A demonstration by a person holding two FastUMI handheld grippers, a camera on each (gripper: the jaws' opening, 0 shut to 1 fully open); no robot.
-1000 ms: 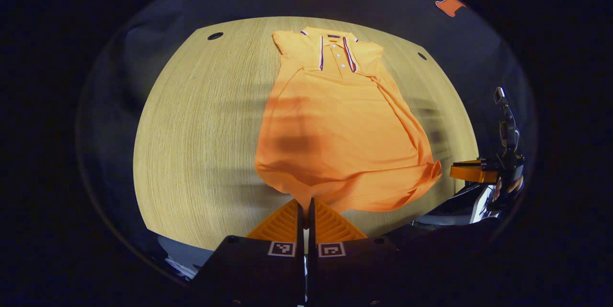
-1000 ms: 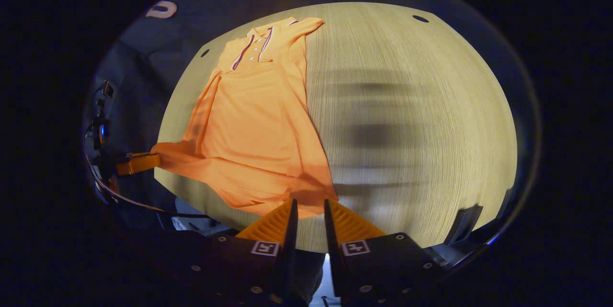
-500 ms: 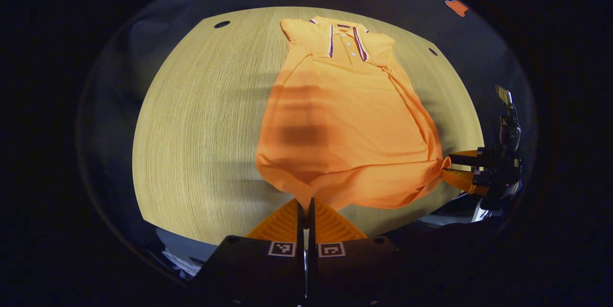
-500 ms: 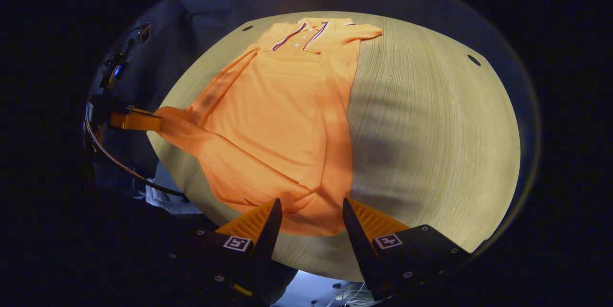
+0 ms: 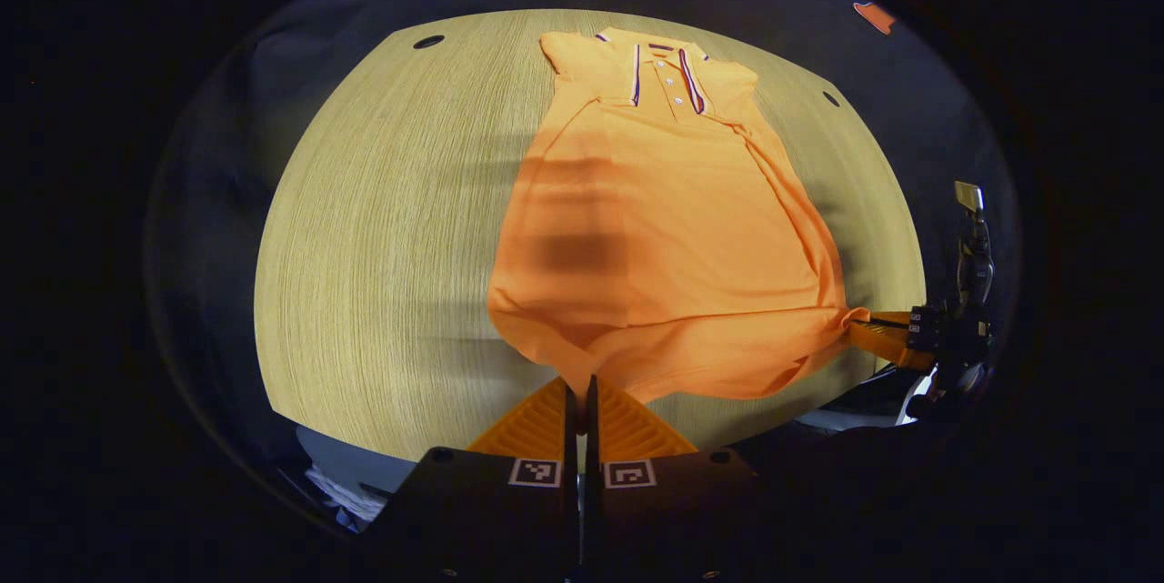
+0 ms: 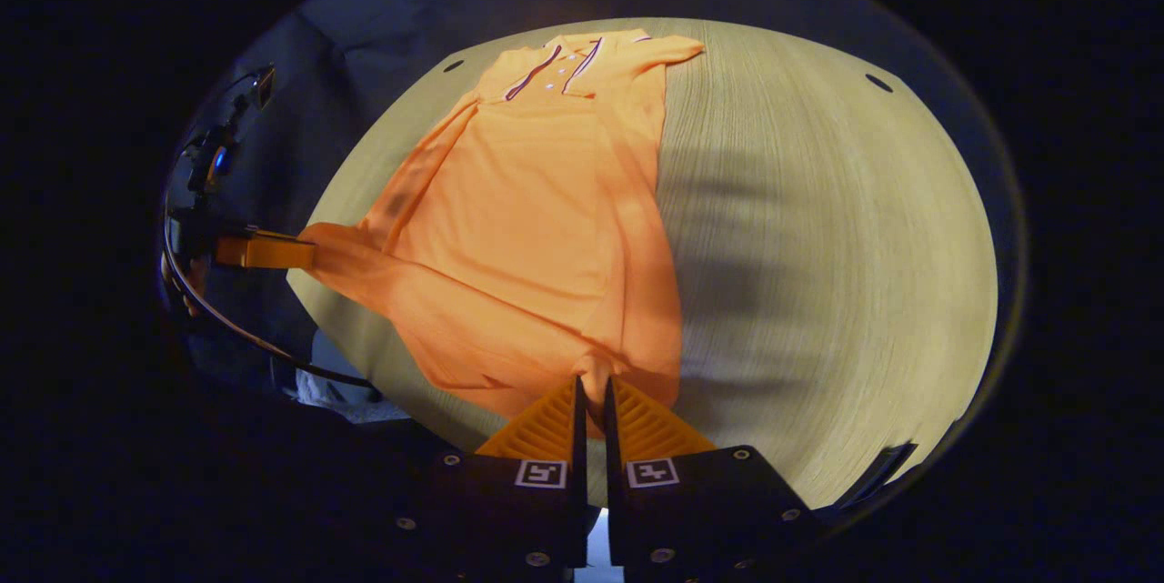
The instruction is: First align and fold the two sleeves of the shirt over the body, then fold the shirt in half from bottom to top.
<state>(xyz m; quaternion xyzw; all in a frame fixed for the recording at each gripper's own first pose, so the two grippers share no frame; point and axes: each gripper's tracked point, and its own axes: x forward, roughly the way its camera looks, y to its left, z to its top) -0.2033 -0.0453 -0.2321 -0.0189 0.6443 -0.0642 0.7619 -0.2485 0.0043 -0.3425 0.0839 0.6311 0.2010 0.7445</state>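
An orange polo shirt (image 5: pixel 655 228) lies on the wooden table (image 5: pixel 382 228), collar at the far end and both sleeves folded over the body. My left gripper (image 5: pixel 579 381) is shut on the hem's near-left corner. In the right gripper view the same shirt (image 6: pixel 536 219) stretches away from me, and my right gripper (image 6: pixel 592 383) is shut on the hem's other corner. The hem hangs lifted between the two grippers. The right gripper (image 5: pixel 878 333) appears at the right edge of the left gripper view, the left gripper (image 6: pixel 273 251) at the left edge of the right gripper view.
Bare wood spreads left of the shirt in the left gripper view and right of it (image 6: pixel 818 246) in the right gripper view. Small dark holes (image 5: pixel 428 42) sit near the table's far corners. The table's near edge runs just under both grippers.
My right gripper, open around the hem corner half a second ago, has shut on it. The left gripper stayed shut on its corner; the hem is now pulled taut between them.
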